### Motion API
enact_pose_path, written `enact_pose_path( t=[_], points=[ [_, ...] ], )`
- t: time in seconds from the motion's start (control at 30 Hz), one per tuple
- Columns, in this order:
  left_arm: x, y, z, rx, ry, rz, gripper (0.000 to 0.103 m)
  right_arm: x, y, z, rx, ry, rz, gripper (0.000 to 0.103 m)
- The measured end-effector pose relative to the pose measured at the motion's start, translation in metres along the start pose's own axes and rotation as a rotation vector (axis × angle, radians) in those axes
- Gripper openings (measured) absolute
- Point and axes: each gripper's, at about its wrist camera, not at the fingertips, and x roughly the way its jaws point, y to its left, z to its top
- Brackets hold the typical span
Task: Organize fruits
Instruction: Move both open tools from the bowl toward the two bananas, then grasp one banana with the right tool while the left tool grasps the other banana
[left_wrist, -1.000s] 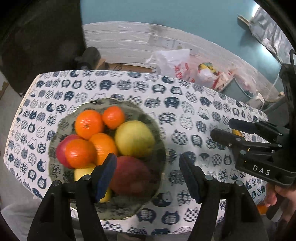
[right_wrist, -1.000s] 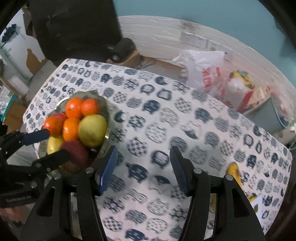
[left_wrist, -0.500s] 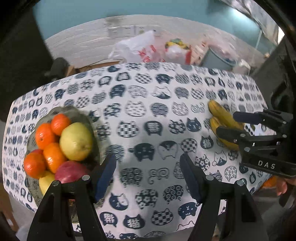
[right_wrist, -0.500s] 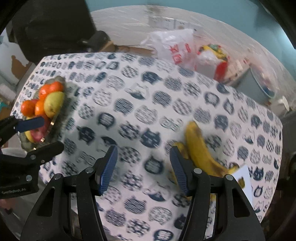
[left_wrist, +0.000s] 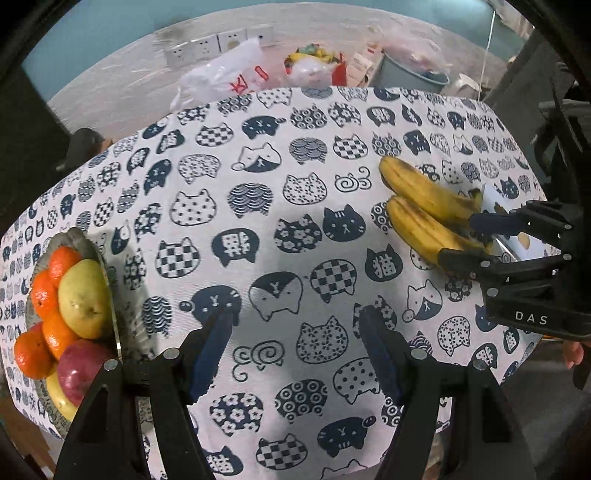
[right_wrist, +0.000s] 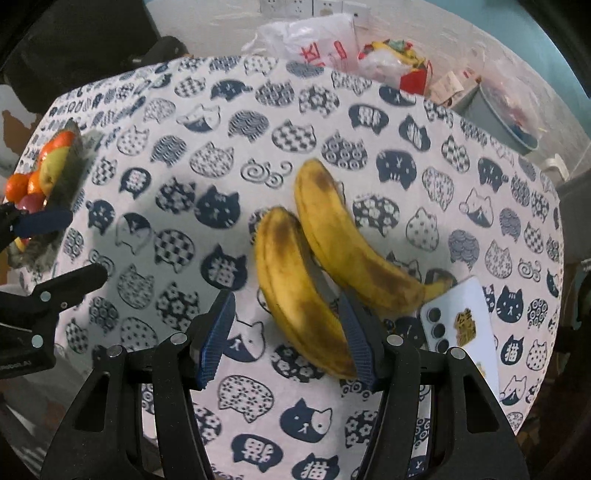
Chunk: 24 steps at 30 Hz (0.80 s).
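Right wrist view showed the right gripper (right_wrist: 284, 332) spread wide and empty, its right finger (right_wrist: 356, 345) overlapping the near end of the nearer of two bananas (right_wrist: 295, 288); their long axes ran from near right to far left, so that gripper was plainly the closer one. Over bare cloth the left gripper (left_wrist: 295, 354) also stood spread and empty, well apart from them. Further out, the surface (left_wrist: 258, 177) wore a cat-print cloth, with the fruit bowl (left_wrist: 103, 266) at its left edge and a phone (right_wrist: 461, 325) just right of the bananas. Bags lay on the floor beyond.
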Motion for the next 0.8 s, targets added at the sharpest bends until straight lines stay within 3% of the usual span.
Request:
enact_pose_path(
  t=[0.57, 0.8],
  points=[
    [0.026, -0.005, 0.004, -0.002, 0.058, -0.017, 0.073, 0.03, -0.011, -0.005, -0.026, 0.07, 0.019, 0.061],
    [0.026, -0.007, 0.006, -0.011, 0.054, -0.023, 0.073, 0.028, -0.001, -0.011, -0.06, 0.071, 0.012, 0.043]
  ],
)
